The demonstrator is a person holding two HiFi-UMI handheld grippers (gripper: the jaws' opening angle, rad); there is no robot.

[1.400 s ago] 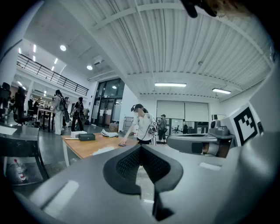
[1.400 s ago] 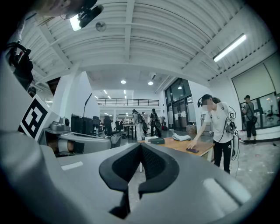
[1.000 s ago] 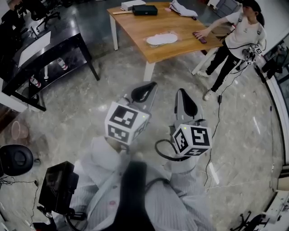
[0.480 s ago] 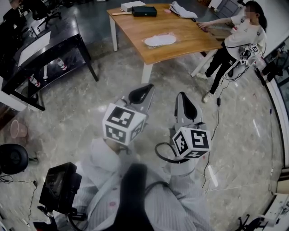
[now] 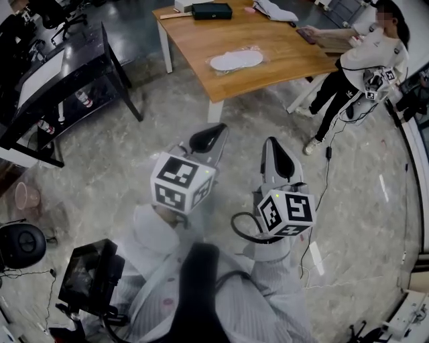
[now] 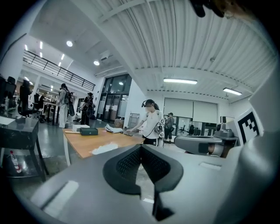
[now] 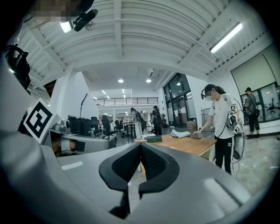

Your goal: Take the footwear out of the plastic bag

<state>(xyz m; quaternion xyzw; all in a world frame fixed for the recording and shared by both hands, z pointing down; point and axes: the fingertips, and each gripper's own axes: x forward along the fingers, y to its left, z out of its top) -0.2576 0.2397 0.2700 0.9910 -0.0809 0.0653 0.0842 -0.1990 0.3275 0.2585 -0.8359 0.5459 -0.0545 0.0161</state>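
- Since a second ago, the wooden table (image 5: pixel 281 50) is sitting slightly higher in the head view, and the standing person (image 5: pixel 365 63) is reaching further along its right edge.
- The left gripper (image 5: pixel 209 137) is hovering over the stone floor (image 5: pixel 100 167) in front of the wearer's chest, its jaws pressing together on nothing.
- The right gripper (image 5: pixel 275 149) is hanging just beside it, likewise closed and carrying nothing.
- The plastic bag (image 5: pixel 222 64) is lying flat on the table near its front edge, with the pale footwear (image 5: pixel 240 59) showing inside it, well apart from both grippers.
- A black box (image 5: pixel 212 11) is resting at the table's far end.
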